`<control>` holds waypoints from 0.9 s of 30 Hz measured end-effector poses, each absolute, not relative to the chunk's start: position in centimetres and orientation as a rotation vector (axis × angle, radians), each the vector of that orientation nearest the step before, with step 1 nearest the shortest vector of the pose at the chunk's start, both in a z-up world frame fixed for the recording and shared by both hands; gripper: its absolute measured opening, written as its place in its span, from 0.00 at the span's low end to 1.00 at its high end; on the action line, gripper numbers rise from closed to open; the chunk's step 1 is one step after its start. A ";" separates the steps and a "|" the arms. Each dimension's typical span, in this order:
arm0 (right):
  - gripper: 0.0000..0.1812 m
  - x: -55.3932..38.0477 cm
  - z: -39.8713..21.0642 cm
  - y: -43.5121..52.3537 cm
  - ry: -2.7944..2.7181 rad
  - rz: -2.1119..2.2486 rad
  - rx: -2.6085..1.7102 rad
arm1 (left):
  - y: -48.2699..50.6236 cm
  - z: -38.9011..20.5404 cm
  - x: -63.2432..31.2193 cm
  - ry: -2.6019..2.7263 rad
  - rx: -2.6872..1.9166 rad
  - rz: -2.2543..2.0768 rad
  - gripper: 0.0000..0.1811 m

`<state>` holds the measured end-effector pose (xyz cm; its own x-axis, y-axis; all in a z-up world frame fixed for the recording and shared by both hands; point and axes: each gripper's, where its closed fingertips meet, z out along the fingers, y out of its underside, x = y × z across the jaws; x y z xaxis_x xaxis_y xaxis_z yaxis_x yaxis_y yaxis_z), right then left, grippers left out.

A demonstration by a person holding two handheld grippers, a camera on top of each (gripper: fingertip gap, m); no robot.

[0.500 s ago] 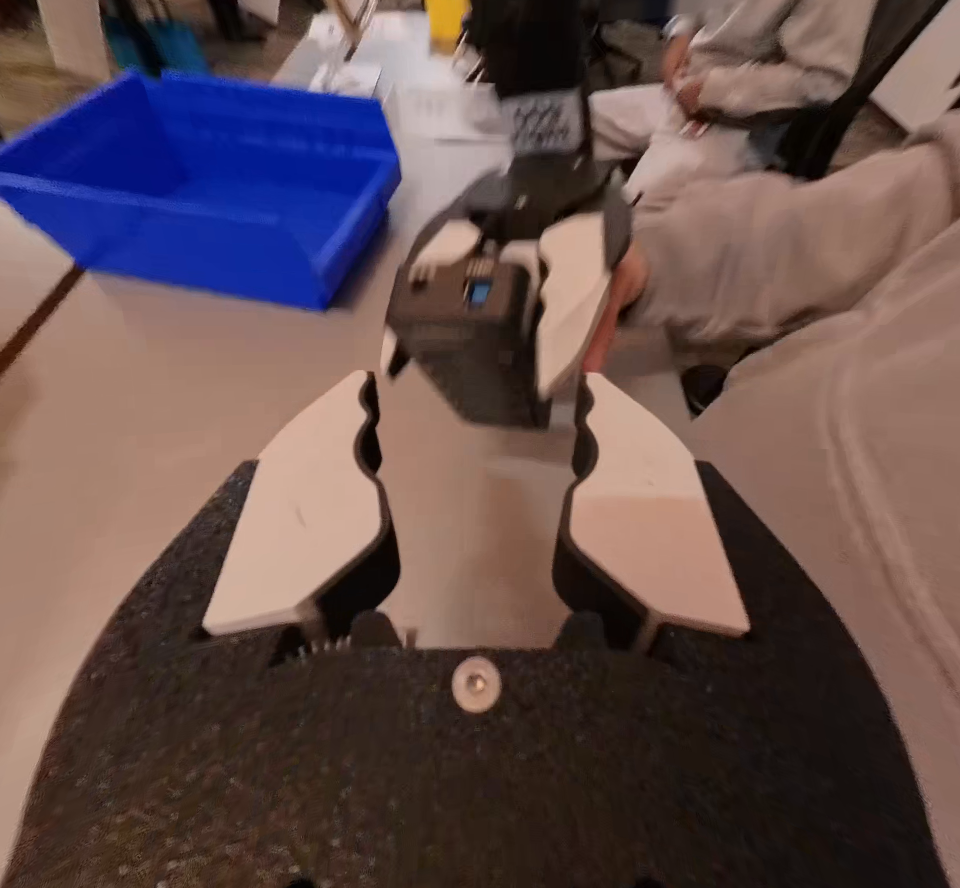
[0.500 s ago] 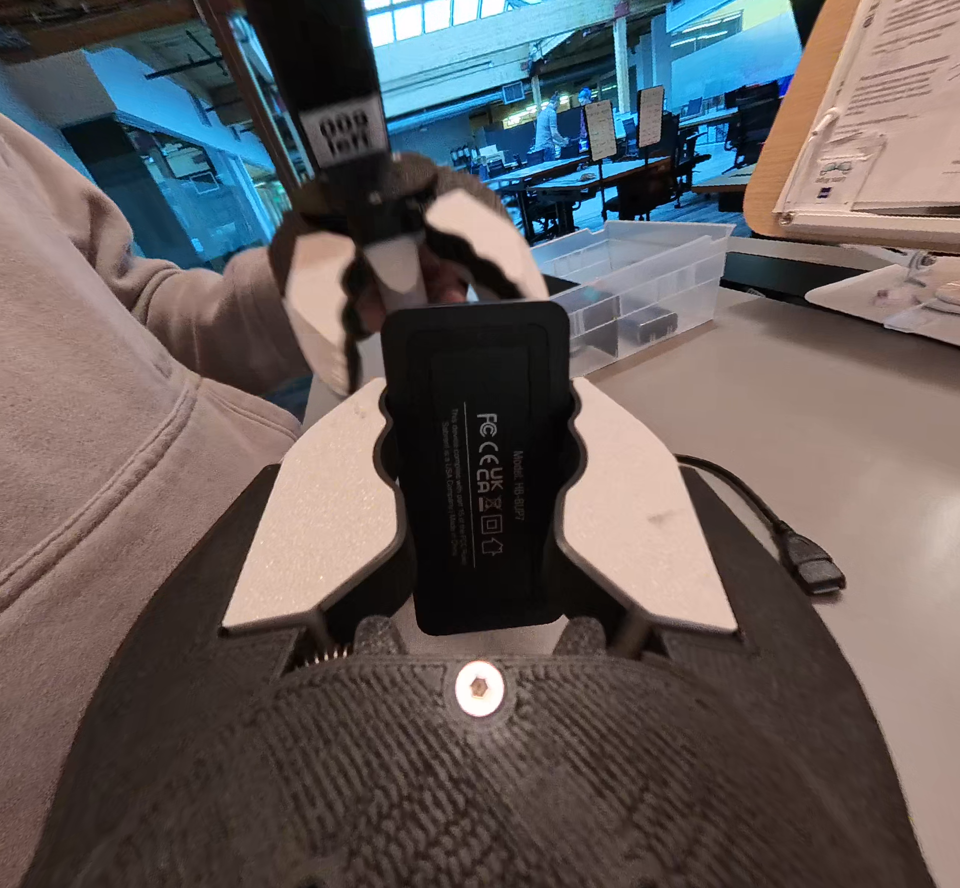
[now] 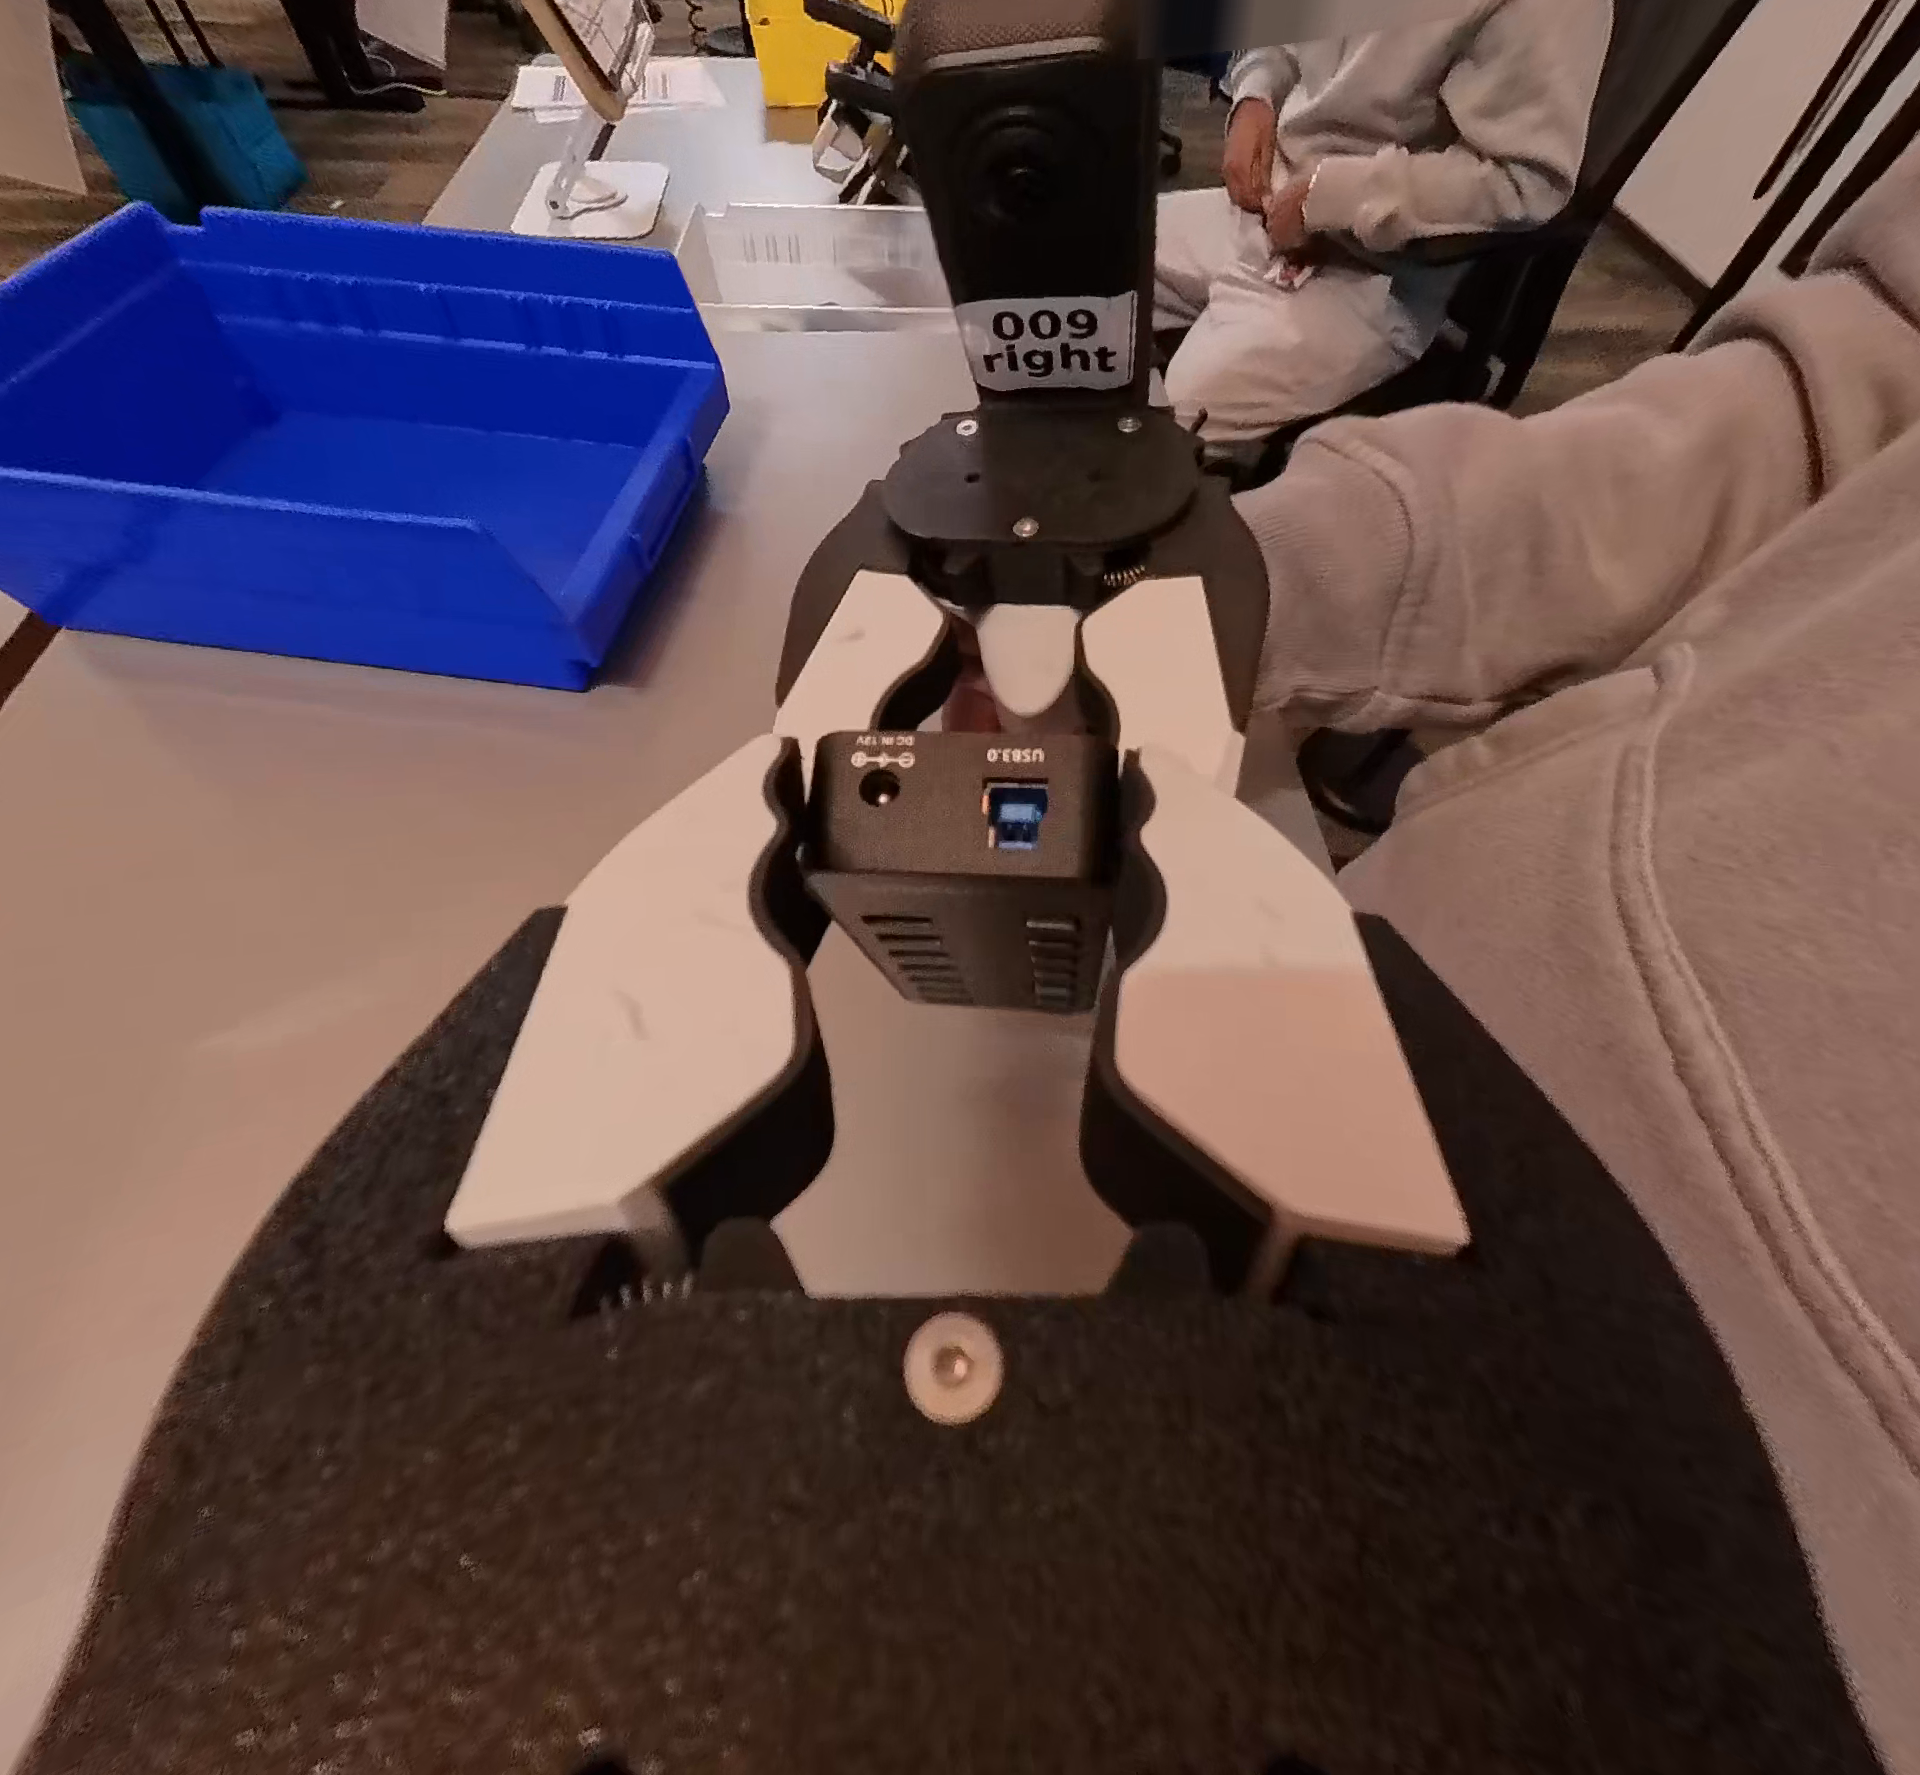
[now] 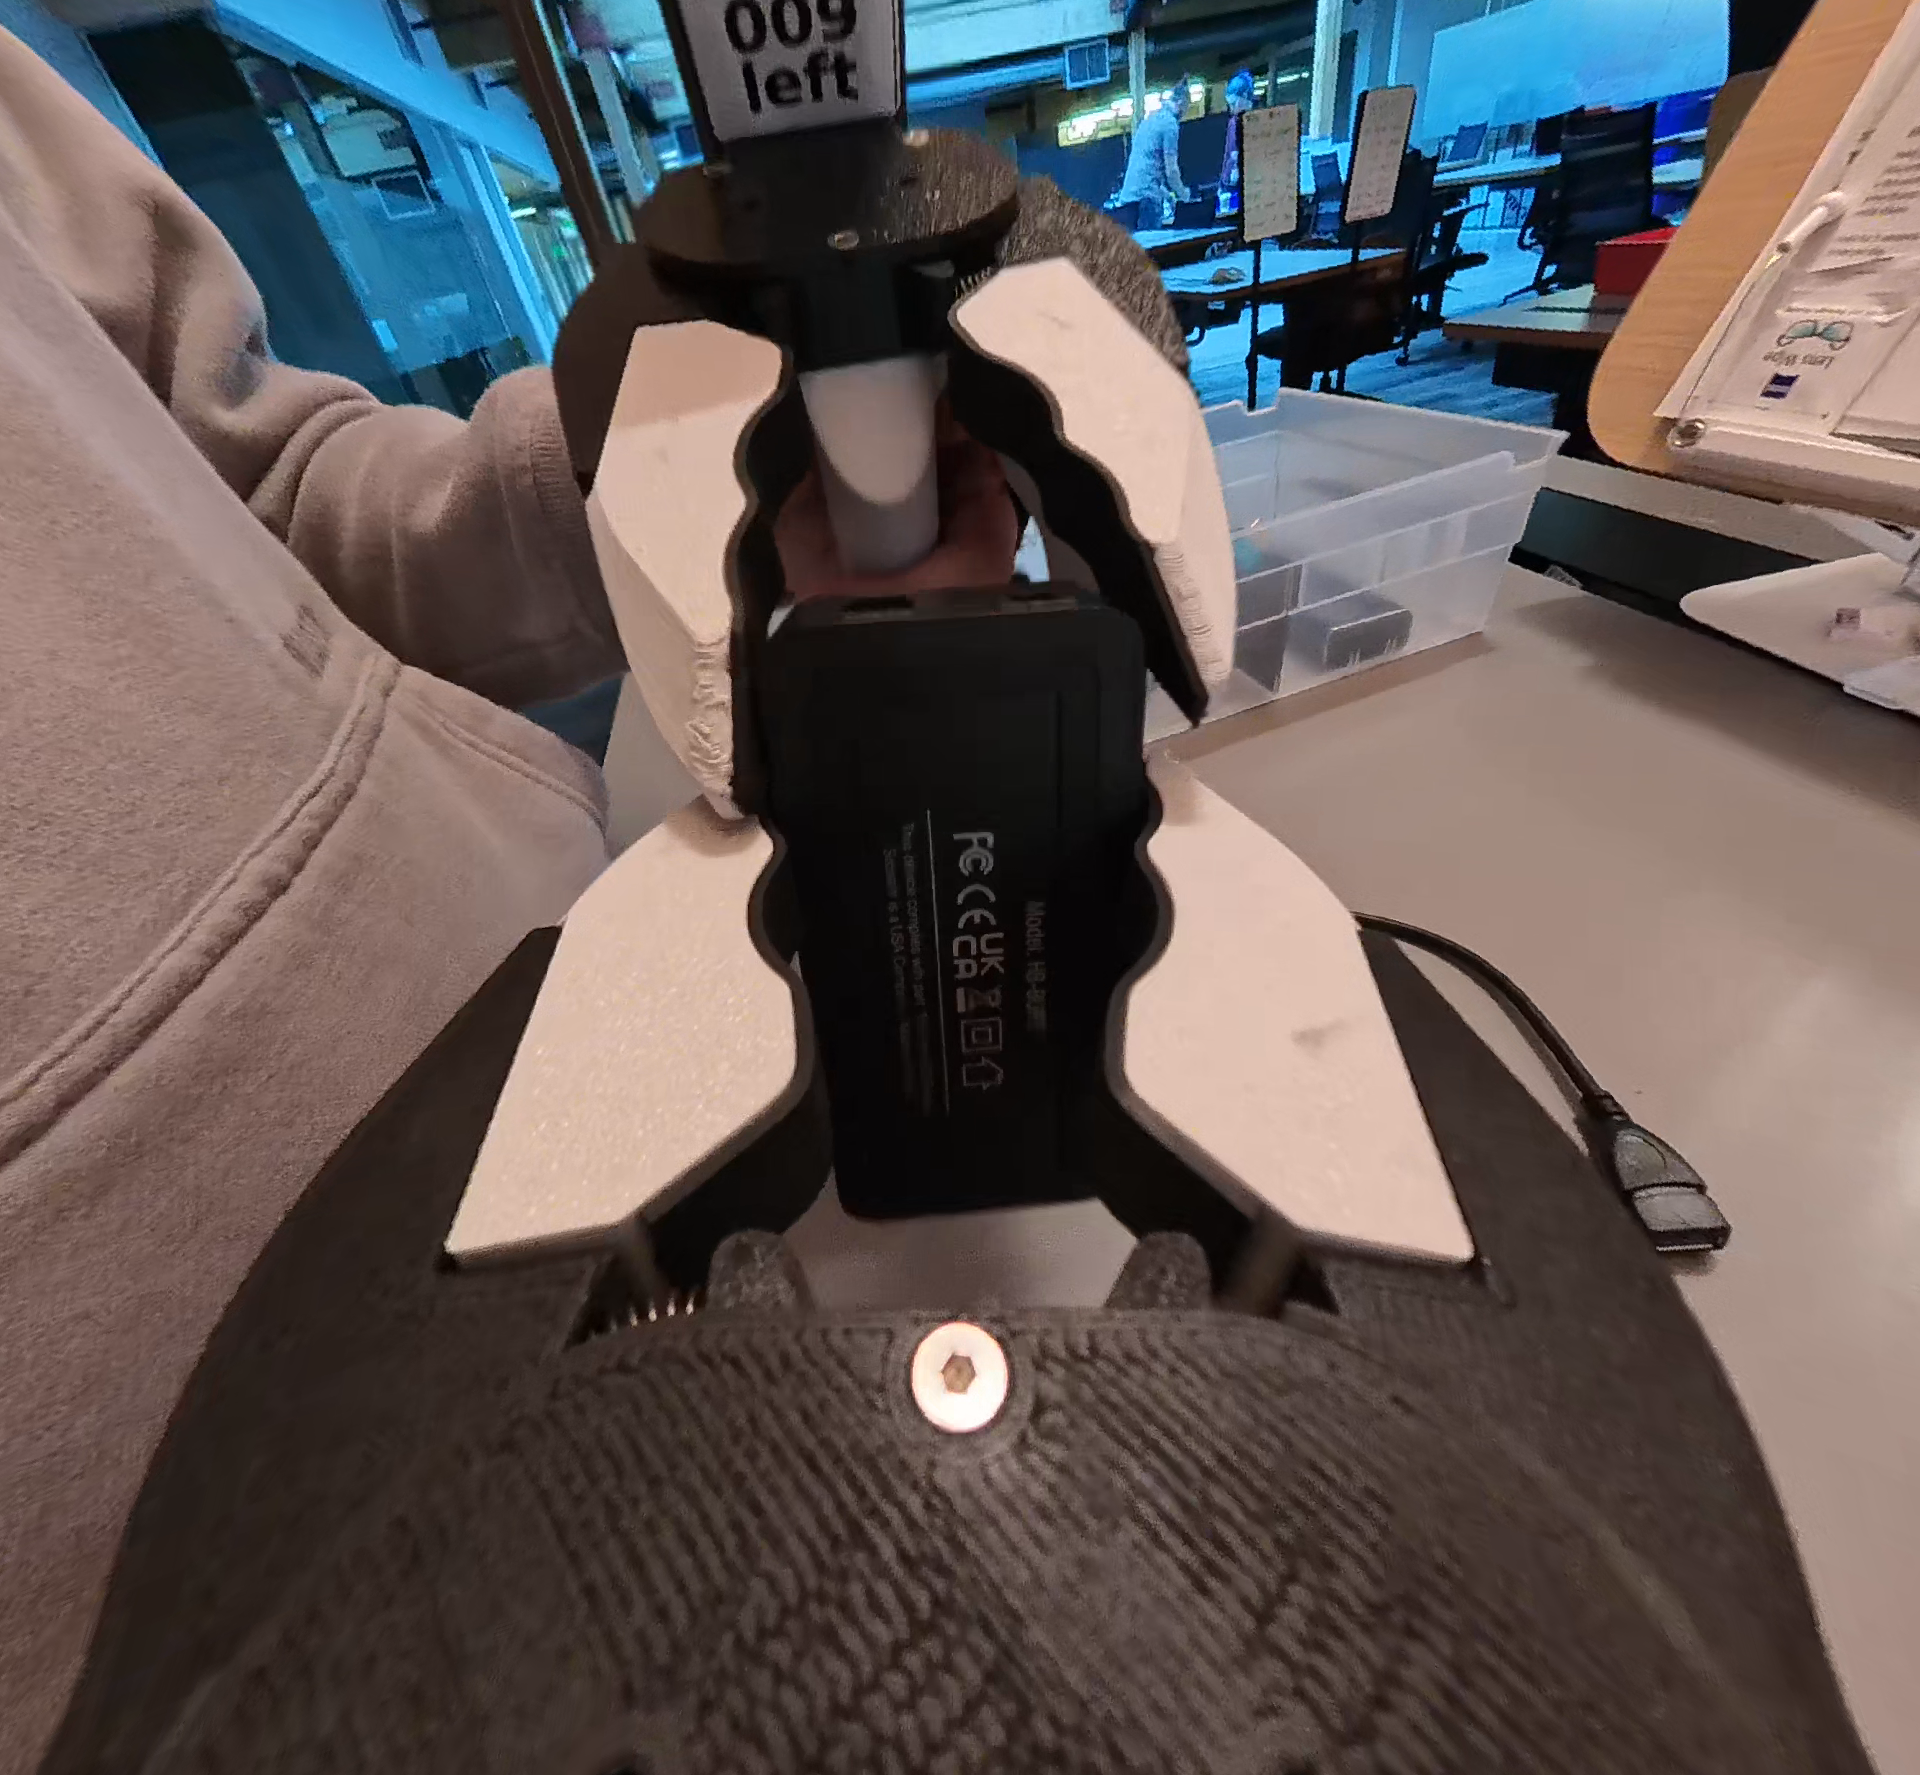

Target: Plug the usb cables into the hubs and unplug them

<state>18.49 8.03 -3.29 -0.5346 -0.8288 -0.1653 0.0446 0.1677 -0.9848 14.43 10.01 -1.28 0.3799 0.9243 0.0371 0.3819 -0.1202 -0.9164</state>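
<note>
A black USB hub (image 3: 966,936) is held in the air between both grippers. My right gripper (image 4: 961,811) is shut on the hub (image 4: 956,998), which lies lengthways between its fingers, label side up. My left gripper (image 3: 956,769) faces it and has closed on the hub's other end, the end with a blue port and a round socket. Each gripper shows in the other's view: the right one (image 3: 1018,717), the left one (image 4: 961,717). A black USB cable with its connector (image 4: 1662,1195) lies loose on the table to the right.
A blue bin (image 3: 364,478) stands on the grey table (image 3: 260,894) at the left. A clear tray (image 4: 1371,520) with dark parts sits behind. A clipboard on a stand (image 4: 1766,271) is at the far right. A seated person (image 3: 1403,115) is beyond the table edge.
The two grippers have come together. The hub's end now sits between my left fingers, which have narrowed onto it. The right gripper still holds the hub.
</note>
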 end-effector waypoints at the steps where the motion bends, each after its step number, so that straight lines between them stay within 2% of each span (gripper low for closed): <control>1: 0.33 18.7 -3.3 8.1 1.694 -1.457 -0.772 | 10.2 -1.2 14.5 -1.156 -1.721 0.722 0.31; 4: 0.34 18.7 -3.8 7.9 1.750 -1.446 -0.791 | 10.2 -0.2 14.3 -1.125 -1.787 0.771 0.31; 7: 0.43 18.7 -3.9 7.4 1.799 -1.439 -0.773 | 10.0 1.6 13.9 -1.087 -1.755 0.797 0.31; 10: 0.44 19.2 -3.2 6.9 1.782 -1.459 -0.770 | 10.1 2.3 13.5 -1.045 -1.768 0.805 0.31; 13: 0.40 19.4 -3.3 6.7 1.794 -1.439 -0.781 | 10.4 2.1 13.5 -1.009 -1.821 0.794 0.31; 18: 0.40 20.0 -3.8 7.0 1.809 -1.405 -0.811 | 10.8 1.8 13.9 -0.983 -1.842 0.768 0.31; 24: 0.44 20.5 -3.3 7.1 1.752 -1.479 -0.794 | 11.3 2.5 14.2 -0.916 -1.806 0.792 0.31; 27: 0.40 20.6 -3.4 7.2 1.763 -1.487 -0.846 | 11.2 2.6 14.3 -0.918 -1.766 0.772 0.31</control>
